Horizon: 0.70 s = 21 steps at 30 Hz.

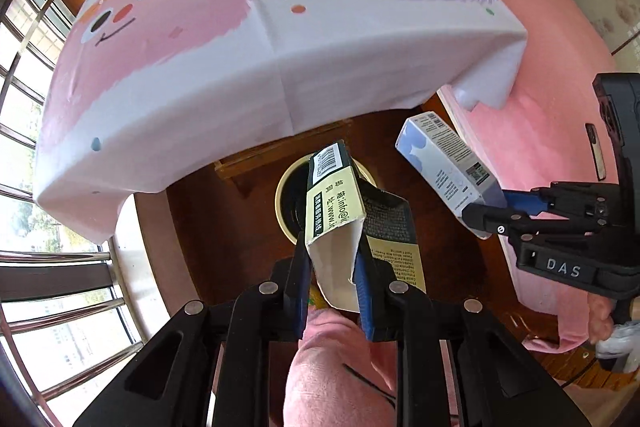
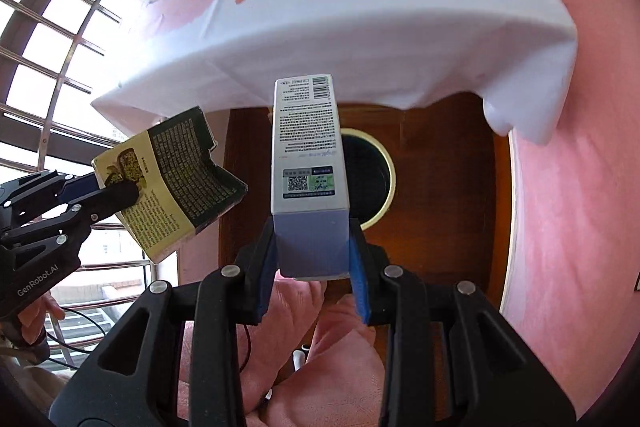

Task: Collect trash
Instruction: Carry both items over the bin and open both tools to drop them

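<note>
Pointing steeply down, left gripper (image 1: 334,267) is clamped on a torn black/yellow carton (image 1: 340,211); right gripper (image 2: 314,267) grips a stiff white/lilac box (image 2: 308,155), both above a round cream-rimmed bin (image 2: 386,187) on dark wood floor, nr table w/ pastel cloth (image 1: 260,59).

Left gripper (image 1: 334,263): pointed steeply downward, fingers (image 1: 298,287) clamped on a flattened carton (image 1: 334,211). Right gripper (image 2: 314,259): pointed steeply downward, fingers (image 2: 360,275) pressed against both sides of a white box (image 2: 306,147). Both grippers are side by side.
</note>
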### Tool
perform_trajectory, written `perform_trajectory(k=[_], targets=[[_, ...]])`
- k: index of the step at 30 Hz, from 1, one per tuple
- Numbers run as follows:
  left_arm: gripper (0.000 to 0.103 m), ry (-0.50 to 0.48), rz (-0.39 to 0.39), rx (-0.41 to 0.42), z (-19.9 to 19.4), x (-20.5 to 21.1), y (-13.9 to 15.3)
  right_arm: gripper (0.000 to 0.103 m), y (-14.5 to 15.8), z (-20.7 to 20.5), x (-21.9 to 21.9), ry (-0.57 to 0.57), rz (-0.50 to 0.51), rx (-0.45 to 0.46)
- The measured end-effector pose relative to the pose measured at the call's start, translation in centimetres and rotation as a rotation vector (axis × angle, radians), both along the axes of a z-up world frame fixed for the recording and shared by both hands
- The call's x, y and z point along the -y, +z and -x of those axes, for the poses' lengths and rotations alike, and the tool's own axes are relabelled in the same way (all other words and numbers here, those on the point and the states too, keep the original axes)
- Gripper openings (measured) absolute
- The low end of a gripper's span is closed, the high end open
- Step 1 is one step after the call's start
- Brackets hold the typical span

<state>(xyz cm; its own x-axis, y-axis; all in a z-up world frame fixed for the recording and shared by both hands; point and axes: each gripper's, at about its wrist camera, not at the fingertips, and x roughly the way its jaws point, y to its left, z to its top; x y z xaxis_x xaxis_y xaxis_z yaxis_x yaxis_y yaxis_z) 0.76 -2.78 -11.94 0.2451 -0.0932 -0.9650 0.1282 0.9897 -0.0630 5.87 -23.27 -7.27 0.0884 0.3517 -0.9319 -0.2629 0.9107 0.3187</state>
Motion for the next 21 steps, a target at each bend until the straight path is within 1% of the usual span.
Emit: perform_trajectory(k=[3,6,9,13,15,17,19,21], targets=[[0.02,-0.006,0.018,-0.036,-0.4,0.5,-5.0,0.029,-4.7,0.9,-0.1,-0.027,0.015,-0.068],[0.02,0.005,0.044,-0.081,-1.8,0.8,-11.9,0.029,-10.6,1.2,-0.7,-0.055,0.035,-0.113],[0.02,0.011,0.046,-0.118,-3.4,1.1,-19.6,0.029,-18.1,1.0,-1.2,-0.092,0.061,-0.165],[0.02,-0.011,-0.009,-0.144,-5.2,1.8,-28.5,0.029,-28.7,0.2,-2.1,-0.129,0.097,-0.218],[0.02,-0.02,-0.03,-0.151,-6.5,1.7,-32.0,0.029,-33.0,-0.2,-2.2,-0.147,0.109,-0.245],[0.02,-0.029,-0.048,-0.169,-7.2,1.9,-34.9,0.029,-36.6,-0.5,-2.2,-0.162,0.121,-0.259],[0.02,-0.037,-0.061,-0.177,-7.7,2.5,-36.9,0.029,-39.5,-0.7,-2.0,-0.182,0.133,-0.282],[0.02,-0.043,-0.065,-0.184,-8.2,2.9,-38.3,0.029,-41.7,-0.9,-2.0,-0.206,0.148,-0.299]])
